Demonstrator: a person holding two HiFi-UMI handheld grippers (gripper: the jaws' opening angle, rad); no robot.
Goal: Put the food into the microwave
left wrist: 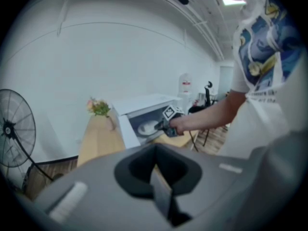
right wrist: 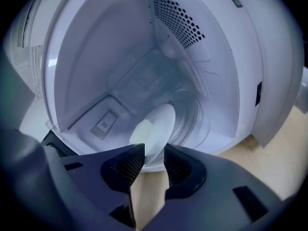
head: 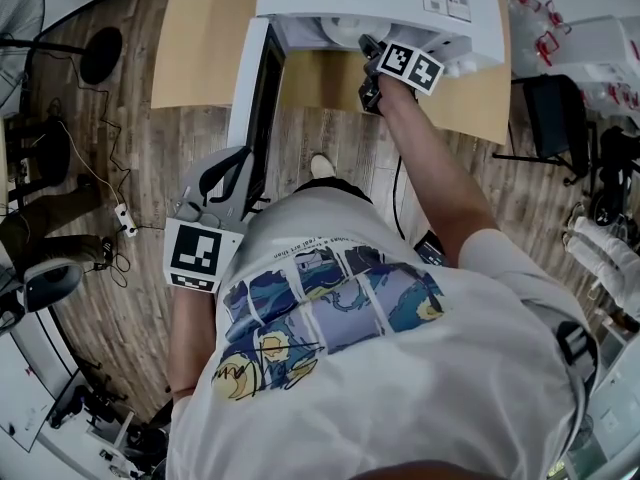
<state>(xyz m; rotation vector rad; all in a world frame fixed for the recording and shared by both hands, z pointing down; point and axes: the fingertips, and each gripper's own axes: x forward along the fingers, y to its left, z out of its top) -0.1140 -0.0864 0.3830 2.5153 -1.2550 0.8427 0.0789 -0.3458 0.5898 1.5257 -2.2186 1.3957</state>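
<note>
The right gripper's (right wrist: pixel 153 150) two fingers are standing apart, gripping nothing. Just past their tips, one plate (right wrist: pixel 162 121) is lying inside the one microwave (right wrist: pixel 96 57), carrying one pale piece of food (right wrist: pixel 139 132). The left gripper's (left wrist: pixel 155 168) two fingers are sitting closed and empty, near the open door (head: pixel 263 98). The microwave is resting on one counter (right wrist: pixel 284 153).

Head view is looking steeply down; left gripper view is facing the microwave (left wrist: pixel 144 114) from well back; right gripper view is peering closely inside; all three are sharing it.
</note>
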